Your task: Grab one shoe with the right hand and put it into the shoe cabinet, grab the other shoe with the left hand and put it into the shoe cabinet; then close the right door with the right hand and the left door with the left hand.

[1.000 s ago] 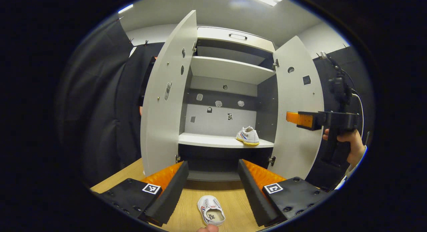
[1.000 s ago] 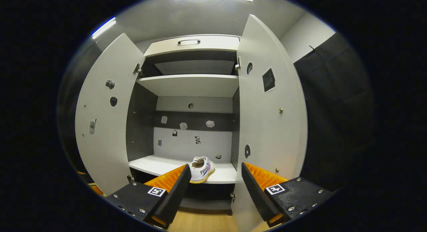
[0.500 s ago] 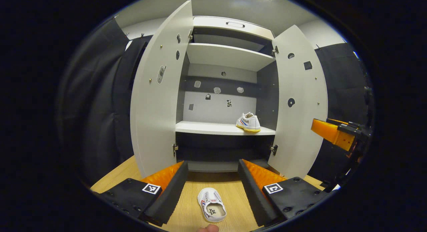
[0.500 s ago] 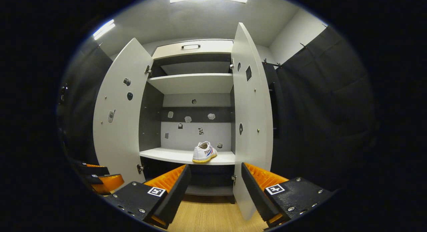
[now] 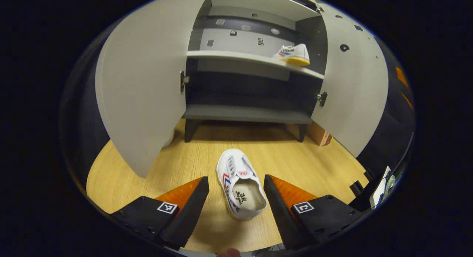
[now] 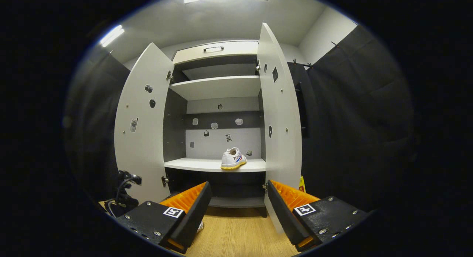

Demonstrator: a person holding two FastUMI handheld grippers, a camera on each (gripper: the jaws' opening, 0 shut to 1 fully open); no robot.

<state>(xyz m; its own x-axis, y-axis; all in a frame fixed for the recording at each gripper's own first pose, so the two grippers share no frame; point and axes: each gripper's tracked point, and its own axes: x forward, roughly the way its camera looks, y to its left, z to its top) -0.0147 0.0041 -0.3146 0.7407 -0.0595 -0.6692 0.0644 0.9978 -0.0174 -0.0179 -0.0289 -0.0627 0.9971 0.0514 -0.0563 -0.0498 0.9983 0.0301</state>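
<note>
The shoe cabinet [image 6: 216, 98] is seen at the centre of the right gripper view with its left door [image 6: 142, 124] and right door [image 6: 279, 112] swung wide, and on its middle shelf [image 6: 196, 164] one white shoe [image 6: 232, 159] is set near the right end, side-on, with lettering on its side too small to be read. In the left gripper view the other shoe [image 5: 240, 185] is found at lower centre on the wooden floor [image 5: 122, 175], its long axis running up the frame with the toe toward the cabinet and the heel opening nearest, a printed insole mark being illegible. The left gripper [image 5: 236, 198] is held with its fingers spread on either side of this shoe without touching it, and the right gripper [image 6: 238, 209] is likewise parted and empty at lower centre.
</note>
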